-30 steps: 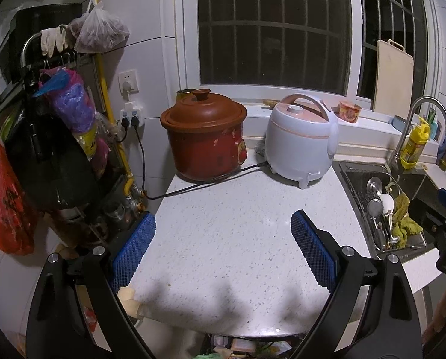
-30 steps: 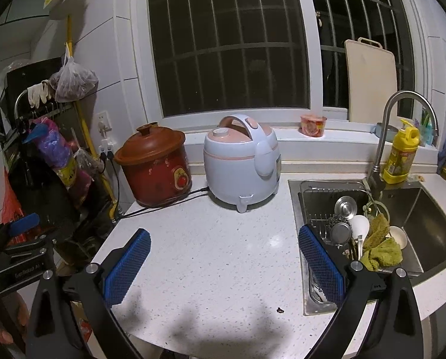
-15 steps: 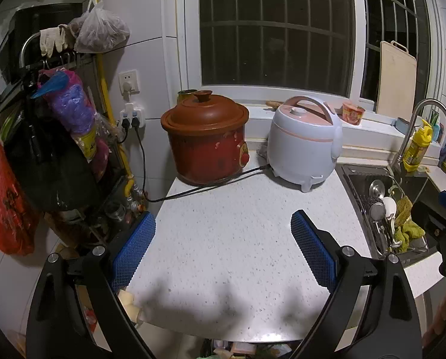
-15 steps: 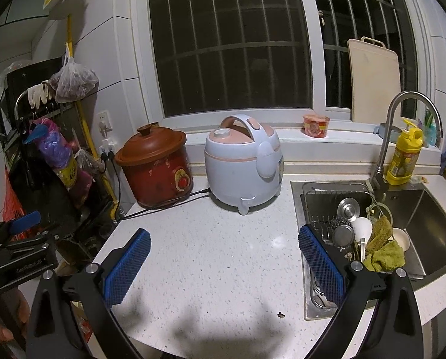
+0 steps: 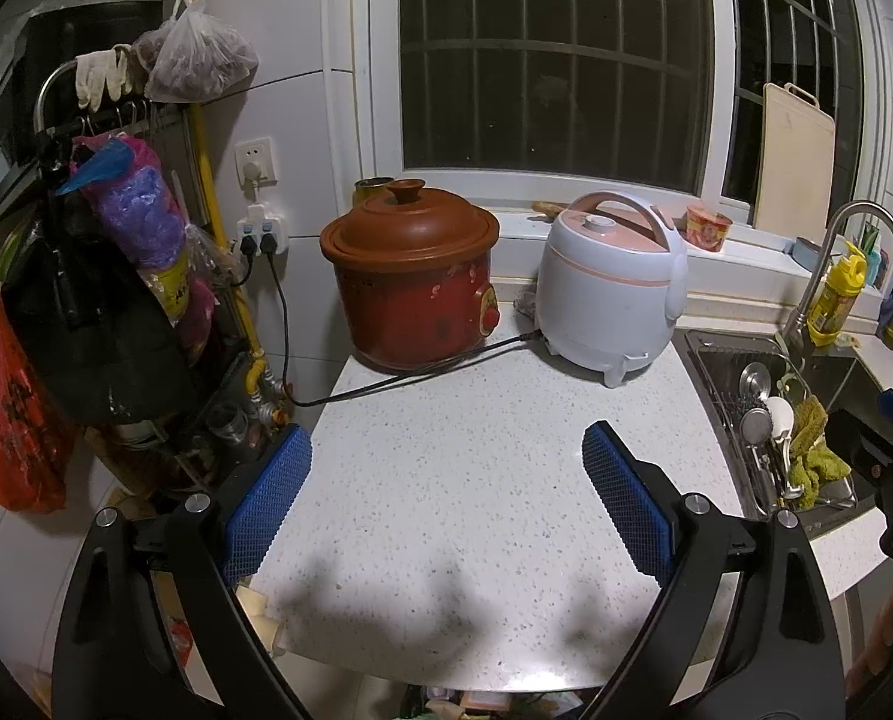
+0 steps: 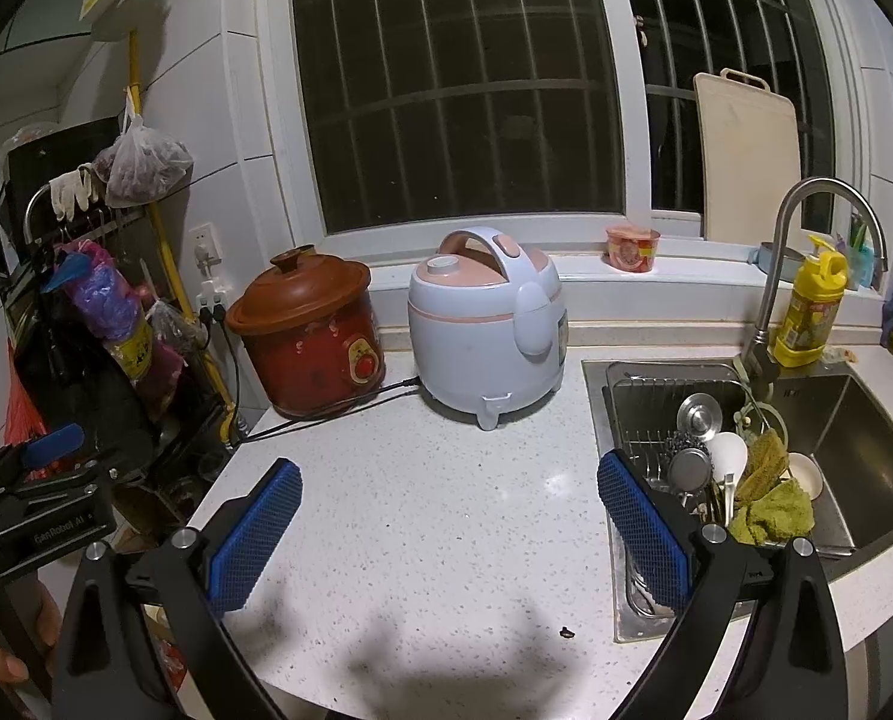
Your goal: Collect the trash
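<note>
My left gripper [image 5: 446, 450] is open and empty above the white speckled counter [image 5: 464, 468]. My right gripper [image 6: 449, 480] is open and empty above the same counter [image 6: 446, 516]. A small dark scrap [image 6: 566, 633] lies on the counter near its front edge, low between the right gripper's fingers. A crumpled piece [image 5: 525, 303] lies behind the cookers, partly hidden. A red instant-noodle cup [image 6: 632, 247] stands on the window sill; it also shows in the left wrist view [image 5: 709, 228].
A brown-red slow cooker [image 5: 410, 276] and a white rice cooker [image 5: 611, 288] stand at the back, cords across the counter. The sink [image 6: 854, 456] with a dish rack, utensils and green cloth is right. Hanging bags [image 5: 104, 276] crowd a rack at left.
Both grippers have drawn back and risen slightly, so the cookers look a little farther off. Both stay open and empty.
</note>
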Tool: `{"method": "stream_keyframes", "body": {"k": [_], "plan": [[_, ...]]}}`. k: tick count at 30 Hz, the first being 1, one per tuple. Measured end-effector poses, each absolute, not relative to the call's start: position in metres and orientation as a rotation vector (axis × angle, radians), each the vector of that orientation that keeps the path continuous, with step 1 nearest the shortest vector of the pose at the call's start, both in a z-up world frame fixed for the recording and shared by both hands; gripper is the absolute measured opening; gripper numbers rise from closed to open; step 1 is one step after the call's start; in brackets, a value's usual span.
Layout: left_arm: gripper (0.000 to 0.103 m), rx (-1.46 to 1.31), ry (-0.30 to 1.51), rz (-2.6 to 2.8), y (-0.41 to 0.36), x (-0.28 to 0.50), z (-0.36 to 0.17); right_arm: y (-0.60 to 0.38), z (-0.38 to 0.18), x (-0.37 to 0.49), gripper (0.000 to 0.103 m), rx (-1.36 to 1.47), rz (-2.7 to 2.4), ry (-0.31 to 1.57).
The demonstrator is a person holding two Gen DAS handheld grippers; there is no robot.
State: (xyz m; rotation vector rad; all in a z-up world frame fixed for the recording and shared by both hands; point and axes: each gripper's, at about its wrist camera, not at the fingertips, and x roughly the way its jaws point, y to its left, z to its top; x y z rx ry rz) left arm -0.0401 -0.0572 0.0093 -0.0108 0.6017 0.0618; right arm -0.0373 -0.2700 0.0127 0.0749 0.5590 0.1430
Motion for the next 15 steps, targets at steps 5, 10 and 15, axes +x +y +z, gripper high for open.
{"method": "stream_keyframes", "body": {"k": [5,10,15], "plan": [[0.09,-0.012,0.604,0.059,-0.0563,-0.0366,0.0081,-0.2707,0.0118,-0.0373,0.098,0.074,0.142,0.56],[0.09,-0.01,0.606,0.058,-0.0562,-0.0367,0.0084,-0.2719,0.0082,-0.041,0.098,0.081,0.129,0.563],[0.09,-0.011,0.606,0.056,-0.0571,-0.0349,0.0052,-0.273,0.0054,-0.0445,0.098,0.09,0.119,0.569]]}}
